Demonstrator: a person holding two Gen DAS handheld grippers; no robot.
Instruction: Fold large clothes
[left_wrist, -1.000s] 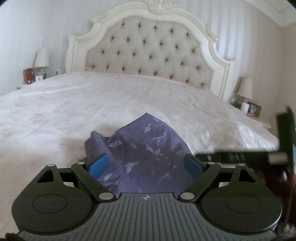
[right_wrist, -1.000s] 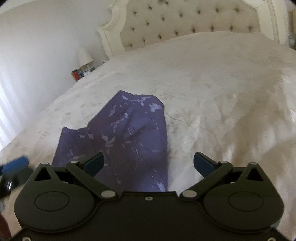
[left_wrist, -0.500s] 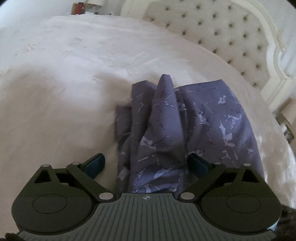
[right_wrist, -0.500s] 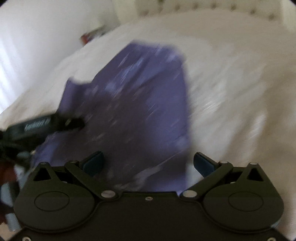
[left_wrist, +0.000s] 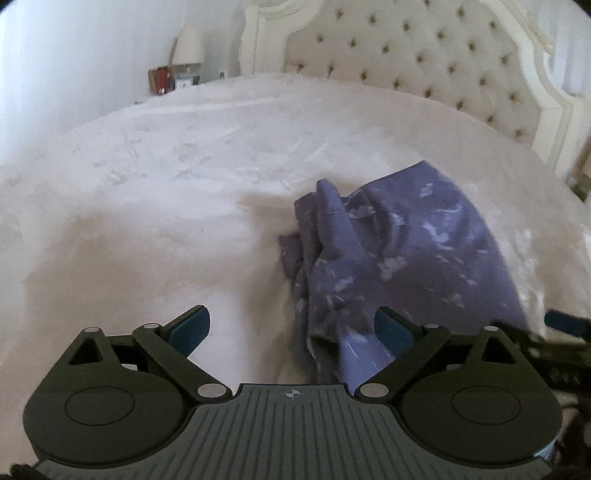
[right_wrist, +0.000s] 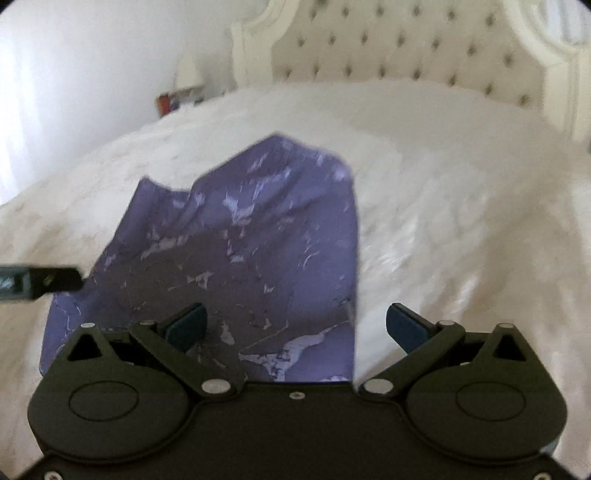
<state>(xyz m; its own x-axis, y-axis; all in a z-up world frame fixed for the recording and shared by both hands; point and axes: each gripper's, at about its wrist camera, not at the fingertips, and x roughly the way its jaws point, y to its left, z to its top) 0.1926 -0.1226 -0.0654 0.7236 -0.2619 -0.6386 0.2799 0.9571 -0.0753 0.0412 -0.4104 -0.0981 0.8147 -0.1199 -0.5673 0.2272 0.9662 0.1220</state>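
Note:
A purple garment with pale marbled marks (left_wrist: 399, 258) lies partly folded and bunched on the white bed. In the right wrist view it (right_wrist: 240, 240) spreads flatter, with a straight right edge. My left gripper (left_wrist: 291, 328) is open and empty, over the garment's bunched near-left end. My right gripper (right_wrist: 295, 325) is open and empty, over the garment's near-right corner. Each gripper shows at the edge of the other's view: the right one (left_wrist: 561, 332) and the left one (right_wrist: 40, 280).
The white bedspread (left_wrist: 166, 184) stretches around the garment. A tufted cream headboard (left_wrist: 424, 62) stands at the back. A nightstand with a lamp (left_wrist: 188, 48) and small red items (left_wrist: 160, 77) is at the back left.
Both grippers have swung round and moved in over the garment's near end, staying open. The garment lies more bunched on its left side than a second ago.

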